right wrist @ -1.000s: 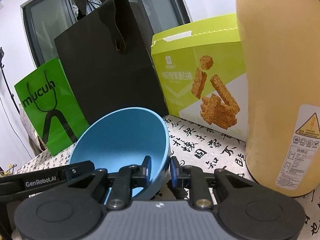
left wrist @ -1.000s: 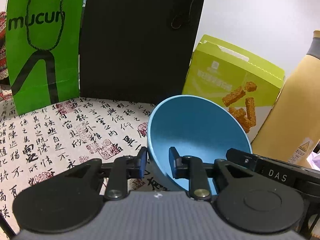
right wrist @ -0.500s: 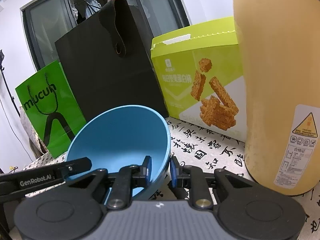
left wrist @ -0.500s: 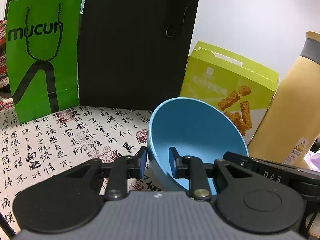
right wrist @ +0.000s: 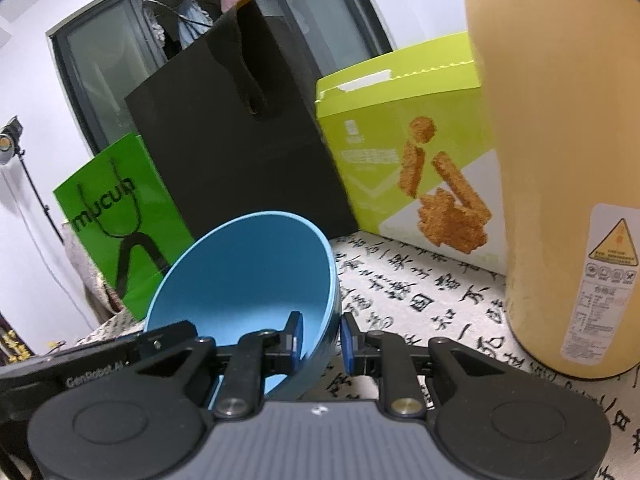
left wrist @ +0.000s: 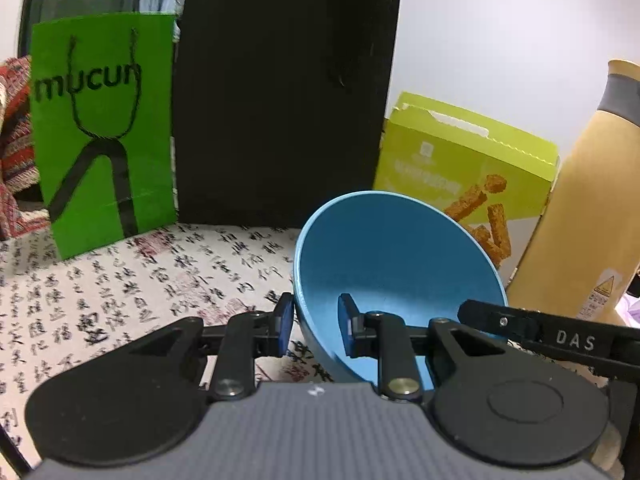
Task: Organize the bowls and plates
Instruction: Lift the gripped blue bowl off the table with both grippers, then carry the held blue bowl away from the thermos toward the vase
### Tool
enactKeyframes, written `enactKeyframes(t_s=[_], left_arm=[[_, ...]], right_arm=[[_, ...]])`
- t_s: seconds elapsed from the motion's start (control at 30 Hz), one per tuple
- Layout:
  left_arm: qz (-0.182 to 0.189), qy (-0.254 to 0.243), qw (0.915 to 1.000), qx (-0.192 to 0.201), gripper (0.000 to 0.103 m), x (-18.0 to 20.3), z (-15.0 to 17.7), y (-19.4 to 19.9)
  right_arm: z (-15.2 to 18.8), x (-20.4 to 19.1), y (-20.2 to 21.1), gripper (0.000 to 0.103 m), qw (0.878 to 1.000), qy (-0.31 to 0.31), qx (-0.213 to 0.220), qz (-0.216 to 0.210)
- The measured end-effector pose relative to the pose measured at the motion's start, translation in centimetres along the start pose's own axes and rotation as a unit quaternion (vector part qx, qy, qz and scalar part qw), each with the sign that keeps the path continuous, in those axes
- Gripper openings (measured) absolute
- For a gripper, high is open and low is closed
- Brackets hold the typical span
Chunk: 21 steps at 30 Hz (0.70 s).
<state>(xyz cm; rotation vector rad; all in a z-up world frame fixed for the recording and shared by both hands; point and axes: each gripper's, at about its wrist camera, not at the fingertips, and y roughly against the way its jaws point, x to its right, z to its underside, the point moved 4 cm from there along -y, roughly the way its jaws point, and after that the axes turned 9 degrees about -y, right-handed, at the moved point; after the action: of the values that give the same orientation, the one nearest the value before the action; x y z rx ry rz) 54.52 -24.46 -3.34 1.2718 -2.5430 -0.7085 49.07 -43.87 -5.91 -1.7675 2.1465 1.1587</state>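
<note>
A blue bowl (left wrist: 396, 264) is held tilted above the table by both grippers at once. My left gripper (left wrist: 314, 322) is shut on the bowl's left rim, one pad inside and one outside. In the right wrist view the same blue bowl (right wrist: 248, 272) fills the lower left, and my right gripper (right wrist: 320, 340) is shut on its right rim. Each wrist view shows the other gripper's black arm crossing the bowl's far edge. No plates are in view.
A cloth printed with calligraphy (left wrist: 120, 296) covers the table. At the back stand a green paper bag (left wrist: 100, 132), a tall black paper bag (left wrist: 280, 100) and a lime snack box (left wrist: 460, 168). A tan bottle (right wrist: 560, 160) stands close on the right.
Both views tilted slightly upward, so the bags and box sit lower in frame. The bowl stays gripped the same way by both grippers.
</note>
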Motion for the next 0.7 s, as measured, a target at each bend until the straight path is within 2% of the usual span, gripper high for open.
enactKeyframes(t_s=[0.3, 0.5, 0.7], left_arm=[[-0.056, -0.036, 0.9978, -0.003, 0.024, 0.9, -0.6, 3.5], [-0.081, -0.033, 0.9961, -0.011, 0.024, 1.2, -0.7, 5.9], [-0.093, -0.018, 0.9955, -0.003, 0.024, 1.8, -0.8, 8.4]], right_arm=[[0.2, -1.4, 0.8, 0.019, 0.999, 0.002, -0.013, -0.034], [0.4, -2.7, 2.0, 0.019, 0.999, 0.011, -0.016, -0.049], [0.7, -3.7, 3.9, 0.02, 0.998, 0.009, -0.021, -0.062]])
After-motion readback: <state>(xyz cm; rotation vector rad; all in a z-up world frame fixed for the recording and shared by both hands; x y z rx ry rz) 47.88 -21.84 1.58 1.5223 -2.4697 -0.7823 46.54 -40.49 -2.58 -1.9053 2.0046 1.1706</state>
